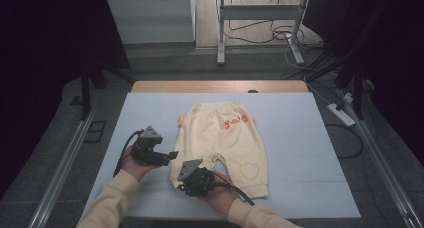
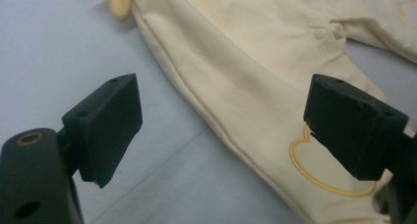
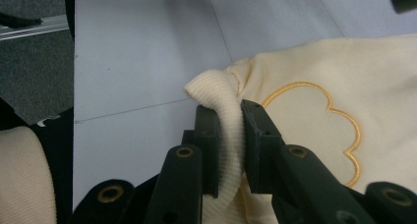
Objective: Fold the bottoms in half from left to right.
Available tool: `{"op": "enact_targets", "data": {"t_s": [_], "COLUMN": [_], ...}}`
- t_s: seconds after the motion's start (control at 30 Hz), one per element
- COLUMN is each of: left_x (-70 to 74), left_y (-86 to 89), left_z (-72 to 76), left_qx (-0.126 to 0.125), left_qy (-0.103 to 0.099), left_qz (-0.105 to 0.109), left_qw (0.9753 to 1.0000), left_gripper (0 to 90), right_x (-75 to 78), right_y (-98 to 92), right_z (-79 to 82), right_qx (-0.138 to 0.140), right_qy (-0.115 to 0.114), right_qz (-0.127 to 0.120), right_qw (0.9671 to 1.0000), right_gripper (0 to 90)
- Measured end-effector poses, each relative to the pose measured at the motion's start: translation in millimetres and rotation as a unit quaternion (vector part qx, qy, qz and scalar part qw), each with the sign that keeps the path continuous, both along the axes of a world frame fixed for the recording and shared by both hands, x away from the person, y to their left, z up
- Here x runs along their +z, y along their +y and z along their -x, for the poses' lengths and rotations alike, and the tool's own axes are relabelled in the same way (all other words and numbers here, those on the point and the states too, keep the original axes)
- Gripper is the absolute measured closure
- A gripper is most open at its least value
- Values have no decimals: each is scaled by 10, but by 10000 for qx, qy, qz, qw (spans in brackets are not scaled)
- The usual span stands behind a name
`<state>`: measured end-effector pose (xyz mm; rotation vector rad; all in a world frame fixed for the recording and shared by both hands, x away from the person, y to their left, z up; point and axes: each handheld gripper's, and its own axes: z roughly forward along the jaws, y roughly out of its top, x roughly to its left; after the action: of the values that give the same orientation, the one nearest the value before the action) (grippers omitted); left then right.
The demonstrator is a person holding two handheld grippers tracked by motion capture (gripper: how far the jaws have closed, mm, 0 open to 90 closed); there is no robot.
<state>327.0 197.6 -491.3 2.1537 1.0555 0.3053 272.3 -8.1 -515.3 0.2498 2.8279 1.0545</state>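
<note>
High view: pale yellow baby trousers [image 1: 225, 143] spread flat mid-desk [image 1: 300, 153], waistband far, legs near. Left claw [image 1: 170, 155] beside the left leg's outer edge; right claw [image 1: 186, 180] at that leg's near cuff.

Left gripper view: jaws wide apart, gripping nothing, hovering over the trouser leg [image 2: 236, 86] and its embroidered outline.

Right gripper view: jaws clamped on the ribbed cuff [image 3: 221, 111], lifted slightly off the desk.
</note>
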Motion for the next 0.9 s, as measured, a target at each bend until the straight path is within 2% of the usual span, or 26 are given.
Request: {"op": "enact_targets", "data": {"t_s": [0.13,0.2,0.27,0.43,0.57,0.9], "left_x": [5,-3,-7,15,19,9], "left_y": [-55,-68,-91,-136,-172,-197], "left_z": [-98,-143,-200,-308,-382,-551], "left_qx": [-15,-11,-2,13,20,93], "left_qy": [-31,14,37,47,75,163], "left_qz": [-71,-43,-106,-44,-135,-62], "left_qw": [10000,10000,9999,10000,9999,9998], "left_gripper": [145,149,148,149,149,154], "right_x": [-11,-11,-11,-13,-6,-12], "right_y": [-4,-6,-8,-11,-16,-20], "right_z": [-6,-3,-2,0,-2,-2], "right_qx": [-13,-8,2,-4,1,-4], "right_qy": [27,18,2,11,0,19], "right_qz": [-1,4,7,-2,-6,-56], "right_qw": [10000,10000,10000,10000,10000,10000], "right_gripper": [780,780,780,780,779,779]}}
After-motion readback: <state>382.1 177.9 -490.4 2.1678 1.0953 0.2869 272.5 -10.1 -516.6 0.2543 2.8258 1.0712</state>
